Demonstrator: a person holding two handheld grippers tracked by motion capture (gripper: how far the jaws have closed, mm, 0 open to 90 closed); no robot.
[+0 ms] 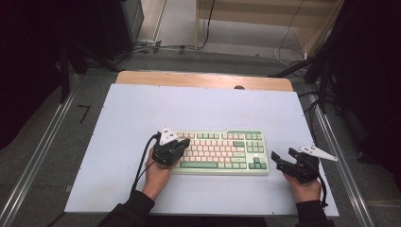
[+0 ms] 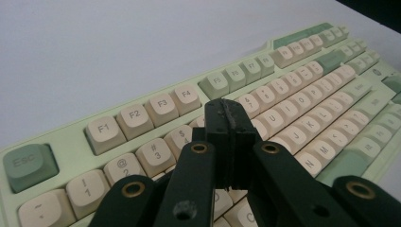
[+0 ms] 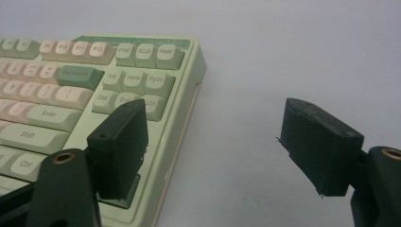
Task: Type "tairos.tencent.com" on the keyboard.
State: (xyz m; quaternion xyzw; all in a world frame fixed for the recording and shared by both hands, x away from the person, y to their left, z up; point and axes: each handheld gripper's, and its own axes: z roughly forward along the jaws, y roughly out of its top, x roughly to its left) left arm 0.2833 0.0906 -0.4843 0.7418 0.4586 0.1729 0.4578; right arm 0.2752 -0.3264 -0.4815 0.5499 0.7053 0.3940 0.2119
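A pale green keyboard with cream and green keys lies on the white mat, a little right of the middle. My left gripper hangs over the keyboard's left end with its jaws shut and nothing between them. In the left gripper view the closed jaws sit just above the number row of the keyboard. My right gripper rests on the mat just right of the keyboard, open and empty. In the right gripper view its left jaw overlaps the right edge of the keyboard, and the gripper gapes over bare mat.
The white mat covers a wooden table. Metal rails run along both sides of the table. A black cable trails from the left gripper toward the near edge. Dark stands and cables crowd the floor behind.
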